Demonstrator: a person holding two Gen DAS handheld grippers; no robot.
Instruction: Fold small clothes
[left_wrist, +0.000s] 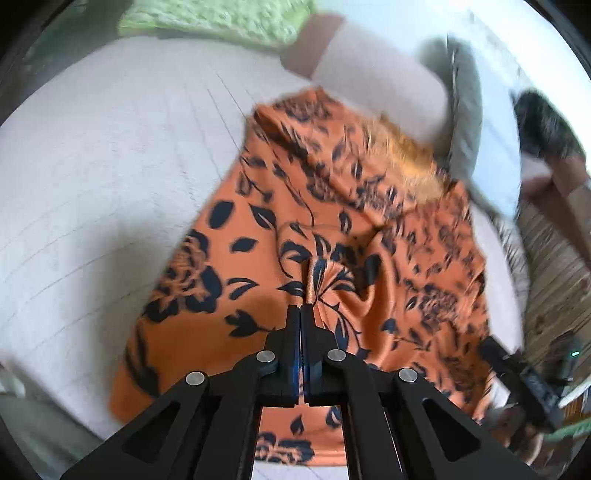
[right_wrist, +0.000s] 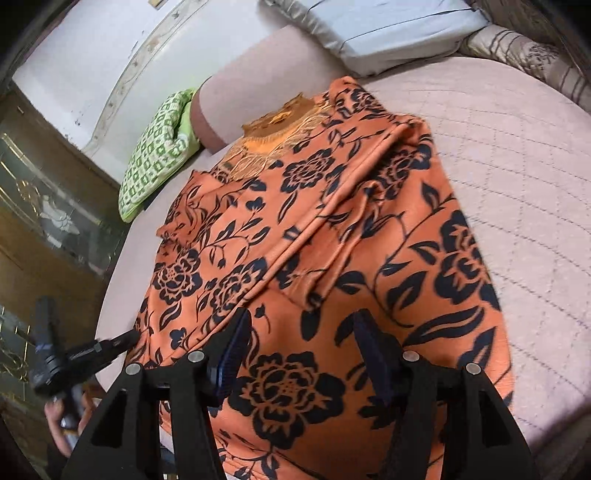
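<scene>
An orange garment (left_wrist: 332, 229) with a dark floral print lies spread on a pale pink quilted bed (left_wrist: 110, 155). Its embroidered neckline (right_wrist: 280, 125) points toward the far pillows, and a long fold runs down its middle. My left gripper (left_wrist: 301, 310) is shut on a pinch of the fabric, with creases radiating from its tips. From the right wrist it shows at the garment's left edge (right_wrist: 125, 339), held by a hand (right_wrist: 62, 424). My right gripper (right_wrist: 303, 328) stands open just over the near part of the garment (right_wrist: 332, 240), nothing pressed between its fingers. It appears at the lower right (left_wrist: 517, 376).
A green patterned cushion (right_wrist: 155, 155) lies at the bed's far left, beside a pink bolster (right_wrist: 258, 81). A grey pillow (right_wrist: 388, 33) and a striped beige one (right_wrist: 528, 55) lie at the head. A wooden cabinet with glass doors (right_wrist: 48, 206) stands left of the bed (right_wrist: 517, 177).
</scene>
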